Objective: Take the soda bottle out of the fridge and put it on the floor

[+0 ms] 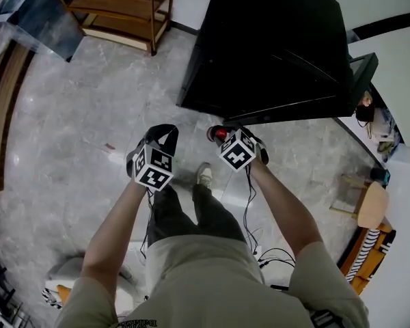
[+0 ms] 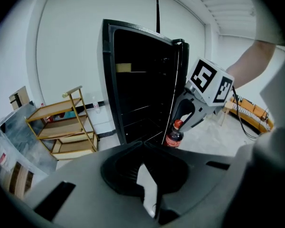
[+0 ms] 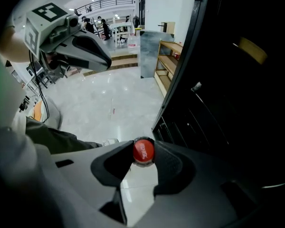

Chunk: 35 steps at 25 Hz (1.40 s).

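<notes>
The soda bottle (image 2: pixel 174 134) has a red cap (image 3: pixel 143 151), a red label and dark drink inside. My right gripper (image 3: pixel 143 149) is shut on its neck just under the cap, and the bottle hangs upright above the floor beside the fridge's lower front. In the head view the cap (image 1: pixel 221 134) shows at the tips of the right gripper (image 1: pixel 227 137). The black fridge (image 1: pixel 273 46) stands open, its dark shelves (image 2: pixel 137 110) showing. My left gripper (image 2: pixel 143 143) is shut and holds nothing; it hovers to the left of the right gripper (image 2: pixel 192 113). In the head view the left gripper (image 1: pixel 165 132) is over bare floor.
A wooden shelf rack (image 1: pixel 119 9) stands left of the fridge, with a grey slab (image 1: pixel 41 16) leaning beside it. A wooden stool (image 1: pixel 369 203) and cables (image 1: pixel 270 255) lie to the right. The person's shoe (image 1: pixel 204 174) is below the grippers on the pale marble floor (image 1: pixel 89 115).
</notes>
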Tool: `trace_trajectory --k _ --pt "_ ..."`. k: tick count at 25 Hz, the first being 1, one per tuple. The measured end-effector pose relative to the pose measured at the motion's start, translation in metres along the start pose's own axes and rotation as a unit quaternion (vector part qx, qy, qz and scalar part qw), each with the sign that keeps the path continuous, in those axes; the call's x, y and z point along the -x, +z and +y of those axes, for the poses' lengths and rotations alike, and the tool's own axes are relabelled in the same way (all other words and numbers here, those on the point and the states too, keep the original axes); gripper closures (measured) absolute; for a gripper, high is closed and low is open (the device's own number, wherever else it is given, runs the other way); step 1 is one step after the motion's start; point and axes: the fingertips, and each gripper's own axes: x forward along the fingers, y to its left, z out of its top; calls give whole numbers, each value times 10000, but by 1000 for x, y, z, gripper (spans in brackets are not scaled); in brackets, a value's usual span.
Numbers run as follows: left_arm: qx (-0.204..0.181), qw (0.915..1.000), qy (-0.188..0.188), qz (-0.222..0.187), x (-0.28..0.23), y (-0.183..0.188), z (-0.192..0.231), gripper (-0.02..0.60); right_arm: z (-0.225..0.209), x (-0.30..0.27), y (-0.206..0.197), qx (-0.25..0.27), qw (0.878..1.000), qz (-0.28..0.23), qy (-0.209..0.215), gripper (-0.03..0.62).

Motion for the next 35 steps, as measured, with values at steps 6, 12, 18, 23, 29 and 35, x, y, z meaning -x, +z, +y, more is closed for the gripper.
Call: trace_trajectory --k 6,12,18,23,29,35 --pt "296 9995 -6 150 -37 -39 6 574 10 -62 -9 -158 9997 161 98 480" --pt "597 9965 -128 569 -72 -94 5 574 28 -120 -18 -244 9980 398 414 480" --pt "874 9917 -241 908 -107 -146 -9 574 42 -168 -32 -548 9966 463 405 480" --pt "1041 9876 -354 1120 -143 -191 -15 574 55 -220 -48 -949 9921 626 521 480" --pt "1315 9804 -550 1360 -179 -253 -27 574 81 -278 -73 -1606 9819 845 547 480" --pt "1536 9723 -639 1643 -208 -307 -36 575 94 -333 -103 -2295 9686 871 405 480"
